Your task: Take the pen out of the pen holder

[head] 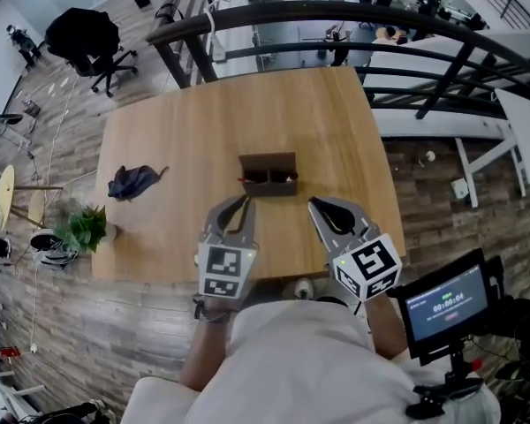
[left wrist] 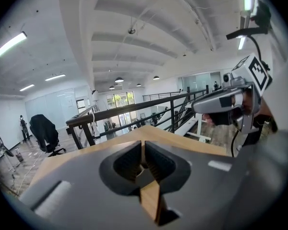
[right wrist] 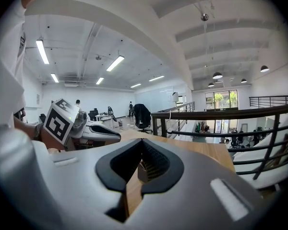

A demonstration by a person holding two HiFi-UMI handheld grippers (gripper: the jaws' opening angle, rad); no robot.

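One pen holder (head: 268, 176), one cloth (head: 132, 182)

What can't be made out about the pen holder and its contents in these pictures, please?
- Head view: pen holder too small to tell what it holds.
- Left gripper view: the left gripper covers the near table; holder unclear.
- Right gripper view: the right gripper does likewise.

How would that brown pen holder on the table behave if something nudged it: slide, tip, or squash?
The pen holder looks low and wide, so it would probably slide across the smooth table rather than tip. It seems a stiff box with dividers, so it likely keeps its shape. It looks small and may be light enough to shift easily.
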